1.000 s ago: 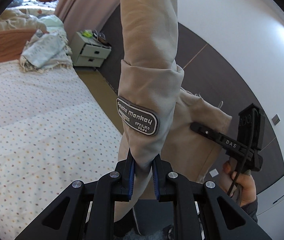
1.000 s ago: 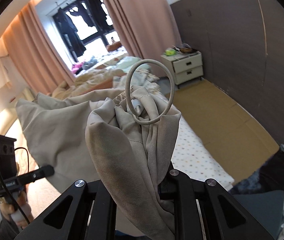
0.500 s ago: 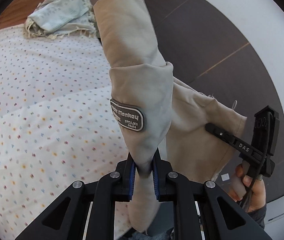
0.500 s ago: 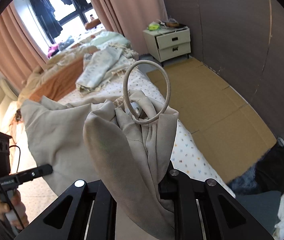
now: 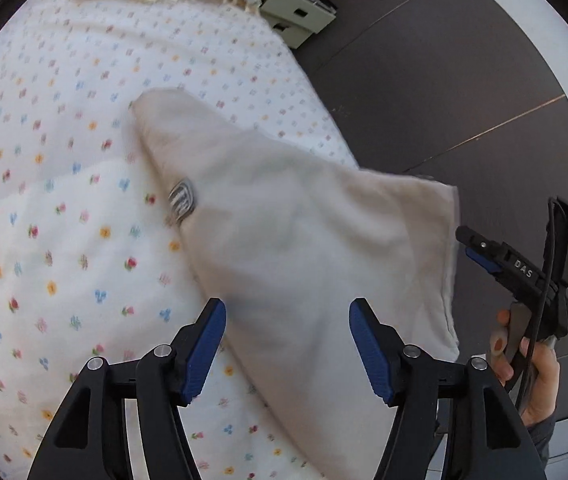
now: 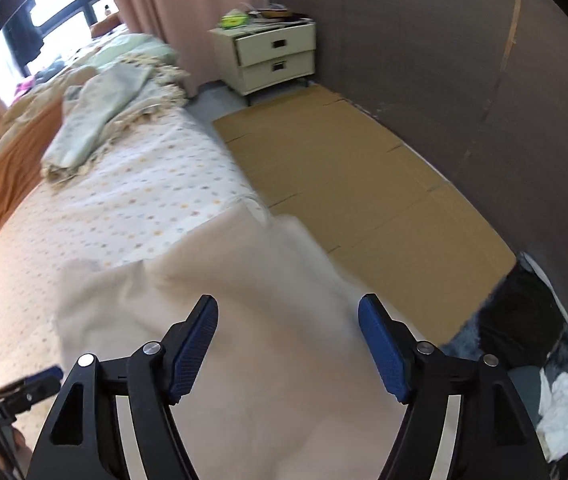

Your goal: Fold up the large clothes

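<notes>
Beige garment (image 5: 304,240), blurred, lies beyond the spread fingers of the left gripper (image 5: 288,344) and the right gripper (image 6: 288,344), neither pinching anything. It rests on the dotted bed (image 5: 63,220) at the edge nearest the floor. Its patch (image 5: 181,200) is unreadable, and its near end is cut off below.

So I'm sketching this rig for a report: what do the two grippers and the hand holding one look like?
Both the left gripper and right gripper have black angular linkage arms with silver pivot screws and ribbed blue pads on the fingers. In the left view, the right one's body is black, printed "DAS", with a black cable running down it. The hand is bare, with a dark sleeve at the wrist.
</notes>
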`<state>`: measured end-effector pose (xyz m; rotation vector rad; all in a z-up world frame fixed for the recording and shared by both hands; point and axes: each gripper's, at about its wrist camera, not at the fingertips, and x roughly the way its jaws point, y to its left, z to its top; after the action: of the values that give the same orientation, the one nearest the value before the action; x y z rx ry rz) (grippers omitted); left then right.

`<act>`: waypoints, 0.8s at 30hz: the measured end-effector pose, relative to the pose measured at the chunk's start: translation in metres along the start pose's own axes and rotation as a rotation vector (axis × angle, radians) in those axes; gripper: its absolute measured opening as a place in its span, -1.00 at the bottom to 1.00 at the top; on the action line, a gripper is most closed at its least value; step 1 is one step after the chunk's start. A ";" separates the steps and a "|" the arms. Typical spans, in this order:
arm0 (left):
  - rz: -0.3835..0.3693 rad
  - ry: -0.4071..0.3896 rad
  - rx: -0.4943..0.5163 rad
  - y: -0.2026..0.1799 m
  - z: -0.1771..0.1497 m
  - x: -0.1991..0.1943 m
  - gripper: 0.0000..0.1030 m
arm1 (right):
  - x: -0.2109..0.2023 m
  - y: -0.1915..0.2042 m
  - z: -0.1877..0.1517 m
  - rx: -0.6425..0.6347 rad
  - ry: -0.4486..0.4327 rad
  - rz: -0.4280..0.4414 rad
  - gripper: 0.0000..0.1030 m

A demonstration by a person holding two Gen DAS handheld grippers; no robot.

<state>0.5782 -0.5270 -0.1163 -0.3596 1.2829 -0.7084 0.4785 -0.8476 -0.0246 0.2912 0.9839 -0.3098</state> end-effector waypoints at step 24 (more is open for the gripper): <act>-0.040 0.079 0.058 0.006 -0.039 0.019 0.26 | -0.023 -0.163 -0.213 0.657 -0.134 0.231 0.13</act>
<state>0.5449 -0.5301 -0.1446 -0.3133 1.3303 -0.7984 0.2409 -0.9143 -0.1333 0.9623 0.6841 -0.4297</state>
